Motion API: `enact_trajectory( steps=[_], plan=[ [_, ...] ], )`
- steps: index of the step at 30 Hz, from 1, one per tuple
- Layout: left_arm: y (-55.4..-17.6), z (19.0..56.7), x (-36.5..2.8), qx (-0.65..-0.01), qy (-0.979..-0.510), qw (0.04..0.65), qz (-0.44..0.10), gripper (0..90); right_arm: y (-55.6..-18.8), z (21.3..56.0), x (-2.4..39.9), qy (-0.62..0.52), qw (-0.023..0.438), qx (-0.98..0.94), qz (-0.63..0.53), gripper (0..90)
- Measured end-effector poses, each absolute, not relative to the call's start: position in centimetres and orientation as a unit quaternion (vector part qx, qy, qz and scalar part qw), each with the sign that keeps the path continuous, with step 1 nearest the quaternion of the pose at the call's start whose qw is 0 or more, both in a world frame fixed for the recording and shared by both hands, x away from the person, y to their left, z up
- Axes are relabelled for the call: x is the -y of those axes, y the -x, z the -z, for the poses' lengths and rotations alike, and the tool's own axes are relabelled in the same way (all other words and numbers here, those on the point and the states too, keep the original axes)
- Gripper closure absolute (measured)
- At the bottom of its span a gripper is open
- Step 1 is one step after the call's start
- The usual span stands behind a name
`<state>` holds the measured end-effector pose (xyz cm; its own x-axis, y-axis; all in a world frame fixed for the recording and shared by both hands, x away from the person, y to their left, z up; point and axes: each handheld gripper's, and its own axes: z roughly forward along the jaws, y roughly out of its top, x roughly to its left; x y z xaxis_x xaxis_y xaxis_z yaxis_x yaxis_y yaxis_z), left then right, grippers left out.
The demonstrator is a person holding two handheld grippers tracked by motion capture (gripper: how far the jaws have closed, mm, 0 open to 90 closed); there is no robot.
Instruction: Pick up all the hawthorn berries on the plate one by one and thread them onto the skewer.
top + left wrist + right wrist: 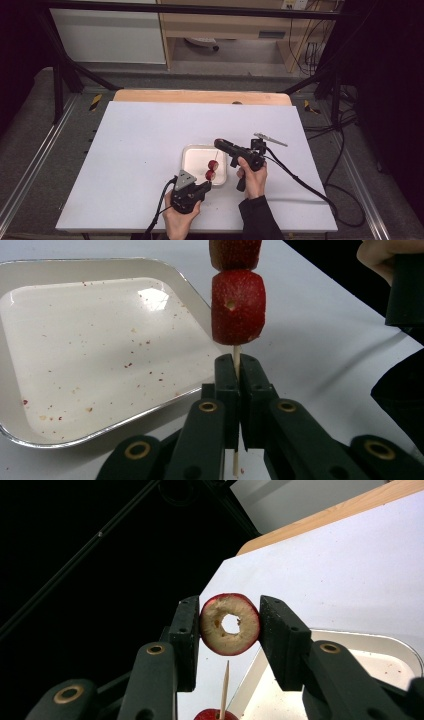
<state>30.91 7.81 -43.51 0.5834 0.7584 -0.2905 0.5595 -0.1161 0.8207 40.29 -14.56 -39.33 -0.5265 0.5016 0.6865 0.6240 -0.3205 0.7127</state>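
The left hand-held gripper point(235, 390) clamps a skewer point(236, 357) upright near the counter's point(140, 150) front edge, so the cored fruit ring point(230, 624) pinched in the right hand-held gripper point(229, 640) can drop onto its tip.

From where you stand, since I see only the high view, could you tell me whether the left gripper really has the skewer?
Observer: Yes, the left gripper is shut on the bare skewer, just below the lower fruit piece.
Operator: Thank you. What does the right gripper hold?
Observer: A cored fruit ring, pinched between its pads, with the hole open.
Operator: Is the ring on the stick yet?
Observer: No, the skewer's tip stands just below the ring, apart from it.
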Motion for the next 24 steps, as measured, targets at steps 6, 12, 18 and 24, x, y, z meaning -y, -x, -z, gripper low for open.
enact_trajectory(
  steps=[6, 12, 18, 24],
  plan=[
    [-30.96, 43.54, -7.83, -0.447, -0.738, 0.496, -0.099, 87.9, -40.25, 39.43, 14.44, 0.486, 0.050, 0.580, 0.652, 61.9],
    [-31.02, 43.56, -7.84, -0.450, -0.736, 0.496, -0.099, 87.9, -40.25, 39.55, 14.36, 0.485, 0.050, 0.581, 0.652, 61.9],
    [-31.08, 43.61, -7.82, -0.457, -0.729, 0.501, -0.096, 87.9, -40.19, 39.78, 14.19, 0.485, 0.054, 0.584, 0.649, 61.9],
    [-31.18, 43.68, -7.68, -0.464, -0.723, 0.504, -0.091, 87.9, -40.00, 40.03, 13.93, 0.488, 0.057, 0.581, 0.649, 61.9]
  ],
)
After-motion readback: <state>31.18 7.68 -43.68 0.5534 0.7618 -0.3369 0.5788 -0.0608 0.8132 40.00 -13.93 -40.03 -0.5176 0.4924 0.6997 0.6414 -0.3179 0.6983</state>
